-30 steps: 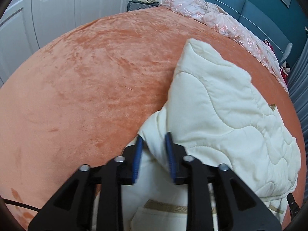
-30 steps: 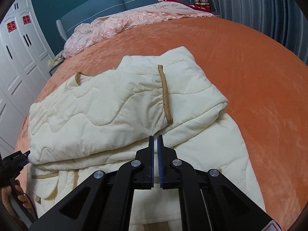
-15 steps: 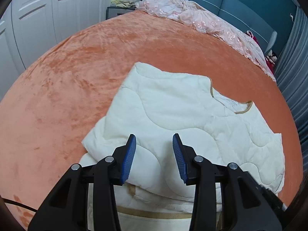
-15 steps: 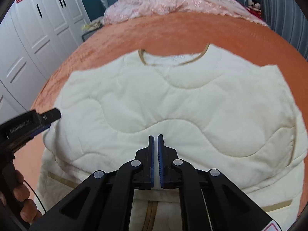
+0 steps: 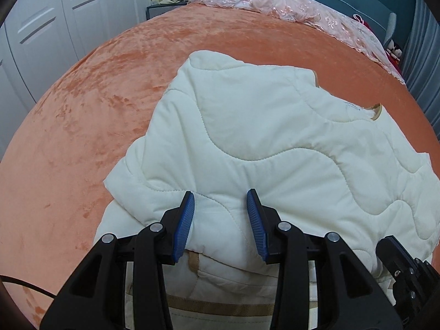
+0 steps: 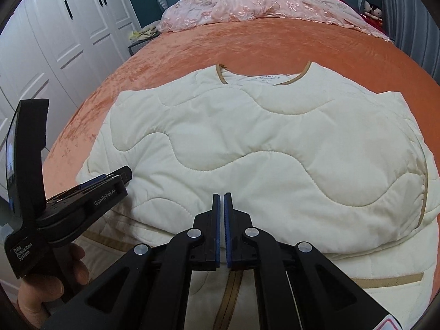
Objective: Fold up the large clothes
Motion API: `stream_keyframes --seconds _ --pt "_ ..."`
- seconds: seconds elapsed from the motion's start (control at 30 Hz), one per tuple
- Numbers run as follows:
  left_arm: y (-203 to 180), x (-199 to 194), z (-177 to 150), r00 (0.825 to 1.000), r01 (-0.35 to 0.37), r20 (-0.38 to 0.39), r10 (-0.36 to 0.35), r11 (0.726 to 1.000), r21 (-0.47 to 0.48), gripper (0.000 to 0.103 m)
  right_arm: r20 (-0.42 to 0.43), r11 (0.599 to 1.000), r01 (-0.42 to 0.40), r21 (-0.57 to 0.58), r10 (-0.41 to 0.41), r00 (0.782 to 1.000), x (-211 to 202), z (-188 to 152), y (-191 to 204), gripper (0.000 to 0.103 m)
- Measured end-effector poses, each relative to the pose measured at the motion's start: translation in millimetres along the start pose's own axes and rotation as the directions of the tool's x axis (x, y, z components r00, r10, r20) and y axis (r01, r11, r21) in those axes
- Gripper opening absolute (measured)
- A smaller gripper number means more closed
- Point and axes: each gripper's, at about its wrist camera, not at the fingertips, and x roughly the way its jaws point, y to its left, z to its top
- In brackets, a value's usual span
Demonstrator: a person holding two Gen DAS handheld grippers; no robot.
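Observation:
A cream quilted jacket with tan trim lies on the orange bed, its upper half folded down over the lower half. It also shows in the left wrist view. My left gripper is open and empty, just above the fold's left edge; it also shows in the right wrist view. My right gripper is shut and empty, its tips over the near edge of the folded layer. The neckline faces the headboard.
The orange bedspread stretches left and far of the jacket. A pink lace cover is heaped by the blue headboard. White wardrobe doors stand to the left, grey curtains to the right.
My left gripper let go of the jacket fold, opened wide and drew back. My right gripper stayed shut and swung round to face the folded jacket squarely.

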Motion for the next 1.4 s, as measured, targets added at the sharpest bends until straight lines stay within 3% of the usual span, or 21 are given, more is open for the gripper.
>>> stream_keyframes --seconds 0.37,0.53,0.63,0.77,0.8,0.87,0.97,1.07,1.1,1.13,1.23,1.3,1.33,1.4 --pt "-7.5 13.8 -11.6 0.998 -0.045 0.043 0.043 0.998 0.049 0.038 -0.007 1.000 0.010 0.022 -0.010 1.000 33.5 -18.8 -6.6 0.000" --pt "-9.2 15.1 -15.8 0.996 -0.058 0.076 0.054 0.997 0.057 0.038 0.025 1.000 0.021 0.001 -0.022 0.999 31.5 -22.7 -3.2 0.000" --pt "-8.8 14.4 -17.4 0.995 -0.056 0.088 0.051 0.997 0.059 0.038 0.062 0.998 0.011 0.056 -0.015 0.998 8.0 -18.9 -12.9 0.000" --pt "-1.1 10.5 -17.4 0.995 -0.010 0.104 0.007 1.000 0.029 0.039 0.206 0.982 0.071 0.175 -0.107 0.973 -59.4 -22.2 -52.4 0.014" --pt "3.0 6.9 -16.9 0.994 0.015 0.109 -0.016 1.000 0.014 0.039 0.219 0.971 0.092 0.220 -0.141 0.965 -71.7 -23.8 -68.7 0.025" --pt "15.4 -5.0 -12.8 0.992 0.070 0.112 -0.066 0.997 -0.031 0.039 0.218 0.951 0.134 0.279 -0.198 0.956 -82.1 -24.5 -98.5 0.040" --pt "42.3 -26.1 -4.7 0.986 0.124 0.133 -0.106 0.982 -0.141 0.040 0.149 0.929 0.163 0.331 -0.222 0.964 -72.0 -23.2 -132.6 0.043" --pt "70.6 -28.4 3.3 0.987 0.136 0.120 -0.107 0.957 -0.258 0.040 0.093 0.913 0.098 0.397 -0.146 0.985 -53.2 -26.5 -150.4 0.042" --pt "77.1 -22.2 4.6 0.990 0.127 0.097 -0.104 0.951 -0.283 0.040 0.075 0.909 0.077 0.410 -0.118 0.990 -46.7 -27.4 -152.7 0.035" --pt "81.3 -14.0 5.2 0.993 0.114 0.067 -0.098 0.948 -0.298 0.040 0.070 0.907 0.061 0.418 -0.099 0.993 -44.6 -28.7 -151.4 0.016" --pt "79.3 -3.1 3.0 0.997 0.077 0.040 -0.069 0.959 -0.274 0.037 0.172 0.897 -0.035 0.440 -0.046 0.984 -72.4 -25.8 -147.9 0.013" --pt "73.5 -3.0 2.2 0.999 0.039 0.034 -0.031 0.969 -0.244 0.037 0.216 0.912 -0.012 0.411 -0.085 0.973 -95.3 -23.7 -141.6 0.012" --pt "72.6 -1.9 0.2 0.999 0.035 0.030 -0.029 0.969 -0.245 0.036 0.213 0.918 0.022 0.397 -0.115 0.970 -99.1 -24.9 -139.3 0.006" --pt "68.4 2.2 -4.2 1.000 0.003 0.029 0.004 0.975 -0.224 0.036 0.142 0.929 0.122 0.349 -0.181 0.973 -84.1 -29.5 -137.7 0.005"
